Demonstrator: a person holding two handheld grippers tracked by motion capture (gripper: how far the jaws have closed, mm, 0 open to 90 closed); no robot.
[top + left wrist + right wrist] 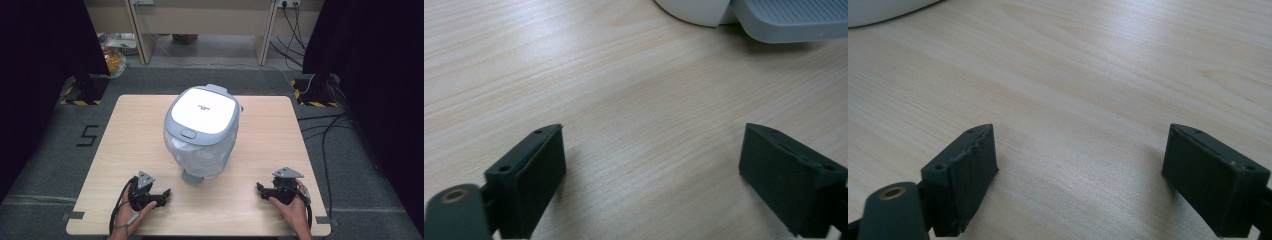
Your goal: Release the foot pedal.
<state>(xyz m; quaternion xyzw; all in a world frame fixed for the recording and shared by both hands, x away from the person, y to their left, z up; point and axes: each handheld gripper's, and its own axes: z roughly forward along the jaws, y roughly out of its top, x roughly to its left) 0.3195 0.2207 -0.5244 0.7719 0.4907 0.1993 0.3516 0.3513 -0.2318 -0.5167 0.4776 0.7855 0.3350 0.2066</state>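
Both grippers rest low on the table [150, 125], one at each near corner, noses turned inward toward the bin [202, 132] between them.

Left gripper [165, 193]: jaws apart, nothing between the pads, only bare wood in the gap in the left gripper view [651, 180]. Ahead of these jaws and off to their right I see the bin's white base and its grey pedal [789, 20], near but clear of the tips.

Right gripper [260, 188]: jaws likewise spread, gap empty in the right gripper view [1080, 182]. A sliver of the bin's white base [883, 10] sits beyond the jaws, to their far left, well apart.

Bin stands upright mid-table, lid [204, 111] shut, clear bag liner bulging out under the rim. Pedal faces my side, just ahead of the left jaws.

My reading: this is a start pose. Hands are parked symmetrically, either side of the bin, so either one can reach it. Pedal toward me likely so a jaw tip can press it to raise the lid; the left is the closer candidate. Risk: a light bin may slide when pushed, so the right hand may need to brace it.
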